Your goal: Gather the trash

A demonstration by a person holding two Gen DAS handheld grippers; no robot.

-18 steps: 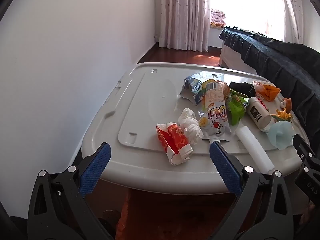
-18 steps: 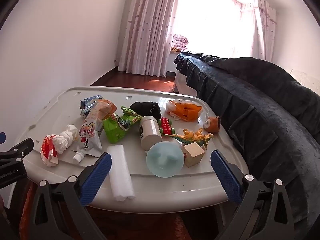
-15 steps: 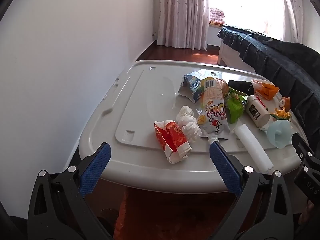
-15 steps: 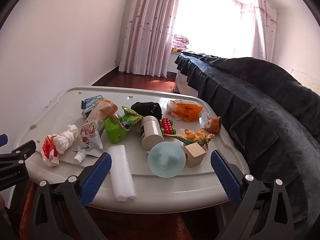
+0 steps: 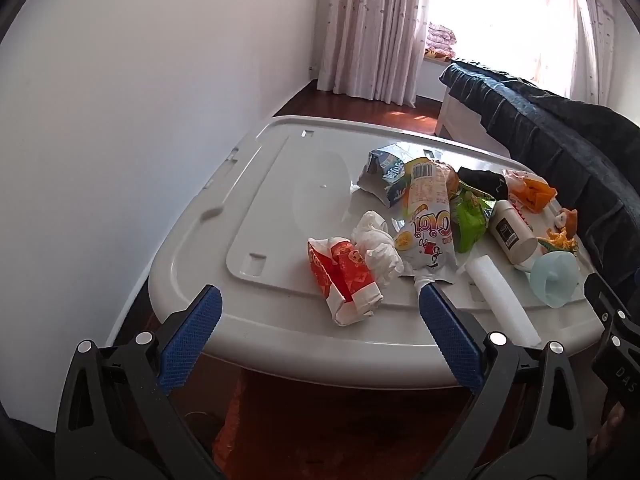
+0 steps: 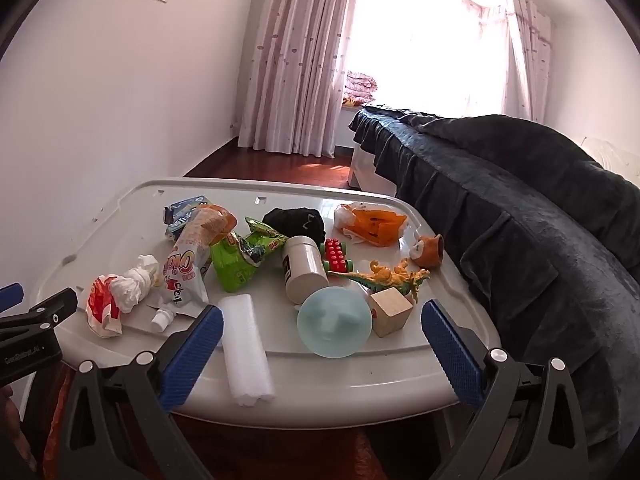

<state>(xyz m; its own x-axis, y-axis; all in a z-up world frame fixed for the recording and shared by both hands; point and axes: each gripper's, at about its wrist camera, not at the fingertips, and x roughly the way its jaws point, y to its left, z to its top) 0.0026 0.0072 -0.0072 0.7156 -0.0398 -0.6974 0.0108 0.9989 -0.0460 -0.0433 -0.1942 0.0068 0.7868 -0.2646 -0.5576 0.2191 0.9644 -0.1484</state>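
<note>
Trash lies on a grey plastic lid [image 5: 280, 200] used as a table. A red and white wrapper [image 5: 342, 280] lies nearest, with a crumpled white tissue [image 5: 376, 244] beside it. Behind them lie a white drink pouch [image 5: 428, 232], a blue snack bag [image 5: 386, 172], a green wrapper [image 5: 470, 216] and an orange bag [image 5: 532, 190]. A white foam roll [image 6: 244, 352] lies at the front edge. My left gripper [image 5: 316, 340] is open and empty, just short of the red wrapper. My right gripper [image 6: 322, 356] is open and empty, before the foam roll and a pale blue bowl [image 6: 334, 322].
Toys and other things sit on the right of the lid: a white jar [image 6: 302, 268], a wooden cube [image 6: 390, 312], a toy dinosaur [image 6: 388, 278], a red brick toy [image 6: 336, 254], a black cloth [image 6: 298, 220]. A dark covered sofa [image 6: 520, 220] runs along the right. A white wall stands at the left.
Both grippers have drifted slightly, so the lid and its things sit a little differently in view. Nothing on the lid has moved and both grippers stay open.
</note>
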